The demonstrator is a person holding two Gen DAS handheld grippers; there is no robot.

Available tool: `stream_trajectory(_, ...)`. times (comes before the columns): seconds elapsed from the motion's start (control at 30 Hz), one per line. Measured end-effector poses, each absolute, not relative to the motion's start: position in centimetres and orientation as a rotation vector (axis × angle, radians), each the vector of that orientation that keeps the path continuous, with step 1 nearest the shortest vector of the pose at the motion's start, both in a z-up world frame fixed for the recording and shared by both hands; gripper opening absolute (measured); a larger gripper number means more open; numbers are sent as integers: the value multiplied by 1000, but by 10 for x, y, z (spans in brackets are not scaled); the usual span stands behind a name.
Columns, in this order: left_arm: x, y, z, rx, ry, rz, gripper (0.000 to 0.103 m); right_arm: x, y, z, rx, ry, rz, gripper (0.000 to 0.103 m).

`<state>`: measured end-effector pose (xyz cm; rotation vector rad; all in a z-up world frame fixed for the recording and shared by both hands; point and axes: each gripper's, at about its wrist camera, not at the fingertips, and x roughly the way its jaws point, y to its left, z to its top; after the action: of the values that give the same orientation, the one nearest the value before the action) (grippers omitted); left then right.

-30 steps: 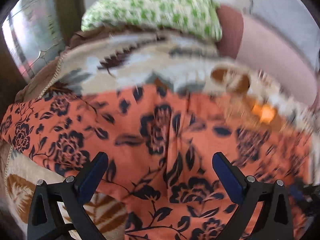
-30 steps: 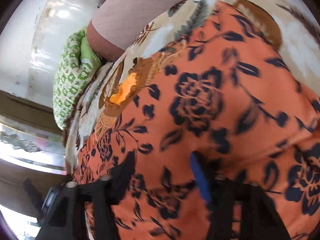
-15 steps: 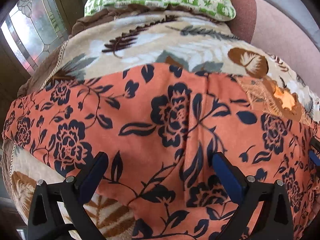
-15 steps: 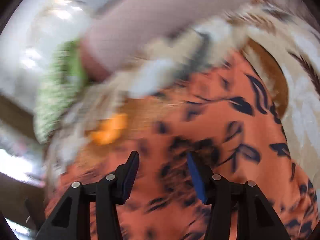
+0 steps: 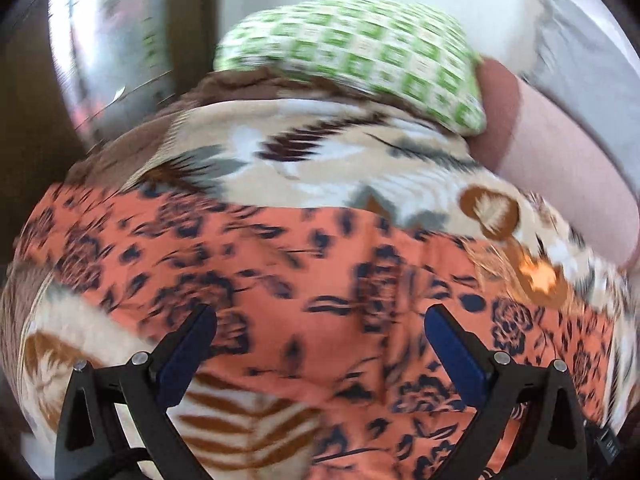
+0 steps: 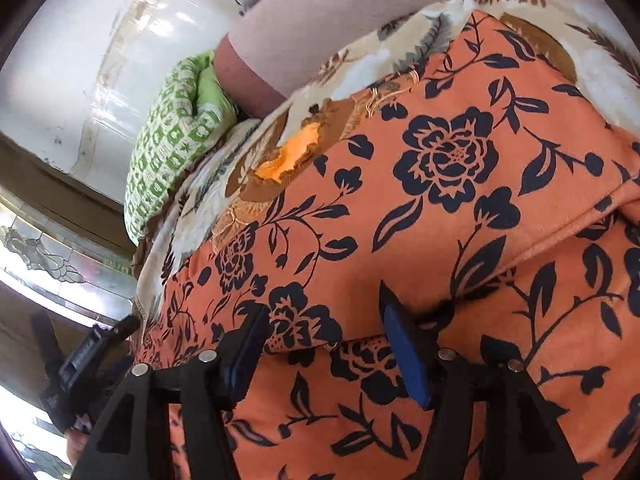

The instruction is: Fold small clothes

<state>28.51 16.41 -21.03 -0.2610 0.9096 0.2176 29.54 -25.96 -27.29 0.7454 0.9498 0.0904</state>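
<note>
Orange floral garment (image 6: 460, 208) lies on the blanket (image 5: 320, 160), under both claws. Left gripper (image 5: 320, 344) wide, empty. Right gripper (image 6: 320, 344) opening, a fold edge between its jaws.

free: air above orange floral cloth (image 6: 460, 208) lying open | blocking: green pillow (image 5: 352, 52) and pink bolster (image 5: 560, 168) sitting behind it

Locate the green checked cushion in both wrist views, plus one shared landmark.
Left wrist: green cushion at top centre, on the far end of the leaf-print blanket.
Right wrist: green cushion at left of centre, at the blanket's edge.
Shared landmark: the small bright orange patch beside the orange floral cloth.
</note>
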Motion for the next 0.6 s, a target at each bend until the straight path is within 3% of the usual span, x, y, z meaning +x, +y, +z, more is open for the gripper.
stream_trajectory(0.23,224,273,-195,-401,844,429,103,275,-261,-272,672,1031,65,64)
stream_trajectory(0.6,198,454,-222,-681,980,610,103,272,-232,-276,715,1067,156,65)
